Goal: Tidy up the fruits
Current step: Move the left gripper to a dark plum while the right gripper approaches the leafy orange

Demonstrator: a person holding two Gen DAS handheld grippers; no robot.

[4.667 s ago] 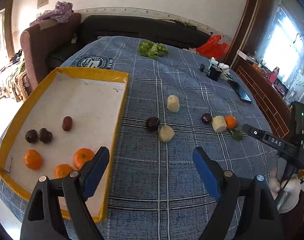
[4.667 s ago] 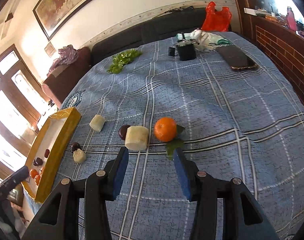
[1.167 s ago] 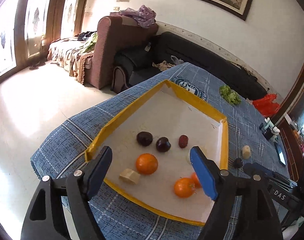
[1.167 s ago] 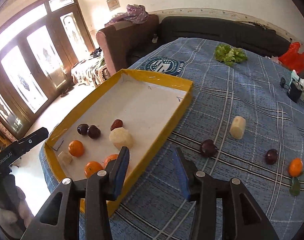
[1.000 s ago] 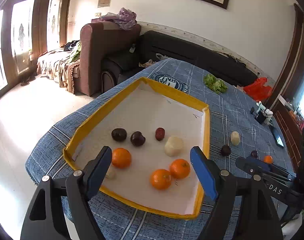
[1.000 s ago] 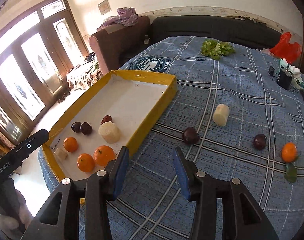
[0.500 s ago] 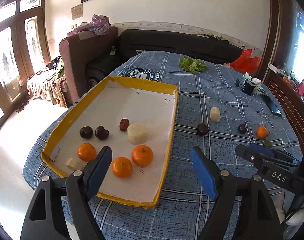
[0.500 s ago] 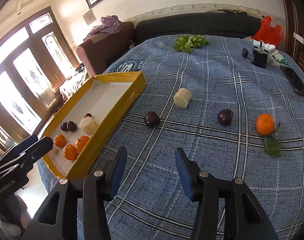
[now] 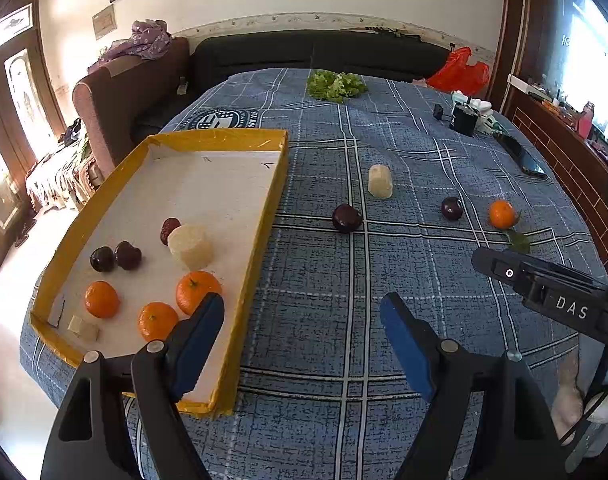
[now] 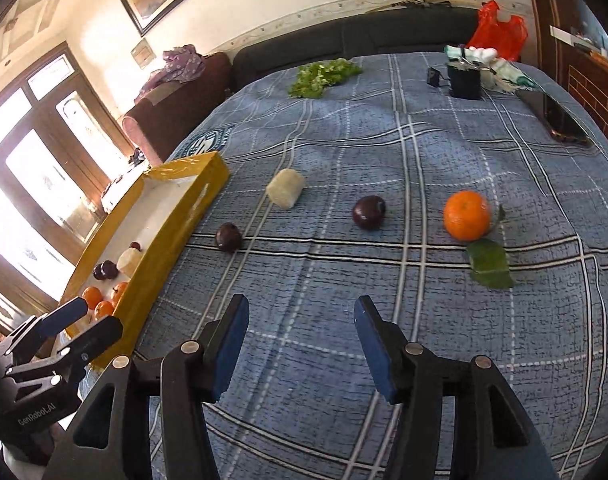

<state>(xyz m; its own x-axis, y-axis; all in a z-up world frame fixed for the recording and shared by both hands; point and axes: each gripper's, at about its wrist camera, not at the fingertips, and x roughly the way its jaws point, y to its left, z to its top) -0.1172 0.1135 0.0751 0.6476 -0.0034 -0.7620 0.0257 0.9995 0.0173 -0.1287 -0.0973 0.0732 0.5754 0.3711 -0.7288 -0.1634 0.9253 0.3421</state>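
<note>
From our left wrist view, our left gripper is spread wide with nothing between its blue pads, hanging over the blue checked cloth beside the yellow tray, which holds three oranges, dark plums and pale chunks. From our right wrist view, our right gripper has just been opening and is empty; beyond it on the cloth lie a pale chunk, two plums, and an orange with a leaf just beside it.
</note>
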